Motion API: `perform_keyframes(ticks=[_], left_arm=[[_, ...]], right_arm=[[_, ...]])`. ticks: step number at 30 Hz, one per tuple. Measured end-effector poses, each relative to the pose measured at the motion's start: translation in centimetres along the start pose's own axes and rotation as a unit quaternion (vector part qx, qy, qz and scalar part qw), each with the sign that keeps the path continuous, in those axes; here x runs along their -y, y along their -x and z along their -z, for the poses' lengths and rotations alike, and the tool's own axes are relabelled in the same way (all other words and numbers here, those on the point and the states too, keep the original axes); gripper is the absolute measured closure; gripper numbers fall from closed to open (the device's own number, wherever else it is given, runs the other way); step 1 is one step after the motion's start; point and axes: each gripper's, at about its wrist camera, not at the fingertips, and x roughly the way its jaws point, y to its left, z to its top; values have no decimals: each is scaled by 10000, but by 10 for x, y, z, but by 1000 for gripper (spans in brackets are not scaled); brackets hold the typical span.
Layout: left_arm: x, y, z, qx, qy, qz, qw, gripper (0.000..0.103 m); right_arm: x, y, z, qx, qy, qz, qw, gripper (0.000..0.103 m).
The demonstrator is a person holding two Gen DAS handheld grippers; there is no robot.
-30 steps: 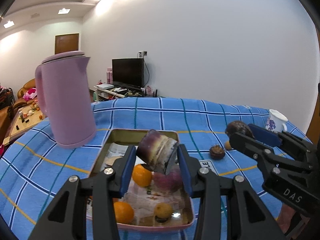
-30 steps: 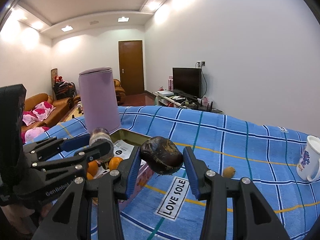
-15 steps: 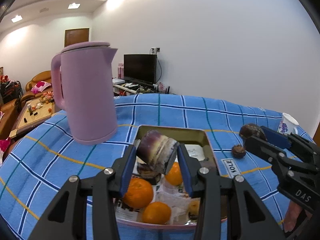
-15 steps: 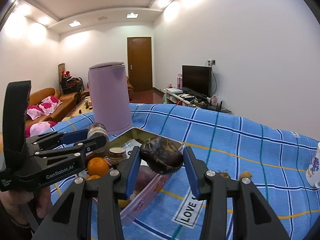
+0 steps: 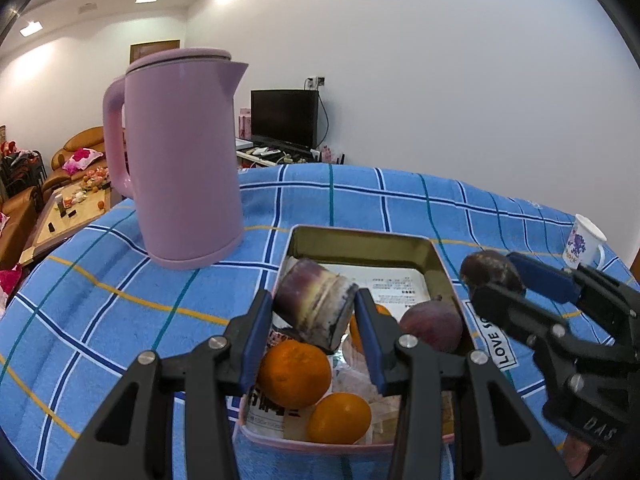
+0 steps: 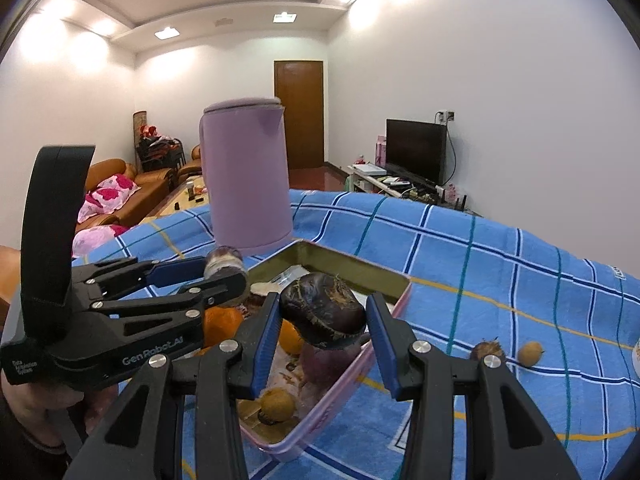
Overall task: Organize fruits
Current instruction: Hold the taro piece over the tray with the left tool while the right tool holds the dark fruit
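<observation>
Fingers of the left gripper (image 5: 316,334) clamp a purple sugarcane chunk (image 5: 314,304), held above the near end of the tin tray (image 5: 440,258), with oranges (image 5: 294,372) just below the pads. To its right, the right gripper (image 6: 322,340) grips a dark round fruit (image 6: 324,314) over the tray's right rim.

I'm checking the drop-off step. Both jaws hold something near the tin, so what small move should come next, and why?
Probably lower the left gripper a little, then open its jaws. Its purple sugarcane piece hangs over the tin, above the oranges, clear of the rim. The right gripper holds its dark round fruit over the tin's edge and can follow.
</observation>
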Motion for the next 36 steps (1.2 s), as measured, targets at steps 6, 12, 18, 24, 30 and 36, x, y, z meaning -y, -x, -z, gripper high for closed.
perform_keyframes(ticks=[6,12,18,24,30,36], left_arm=[[-4,-5,1,-56,26,15,10000,59],[-8,-10,3,-137,54,40,9999,59],[-9,-15,5,-239,72,73,9997,59],[-8,-17,6,-268,67,75,9996,59],[-7,-17,7,-242,32,48,9997,59],[-4,-16,8,-222,-33,43,9997,59]], right_arm=[[-6,-7,3,-97,24,-35,9999,58],[-11,-12,7,-204,60,-58,9998,58],[-12,-15,11,-287,44,-79,9995,58],[-13,-18,14,-332,39,-95,9994,58],[-13,-19,14,-354,32,-114,9993,58],[-12,-20,15,-366,33,-137,9992,58]])
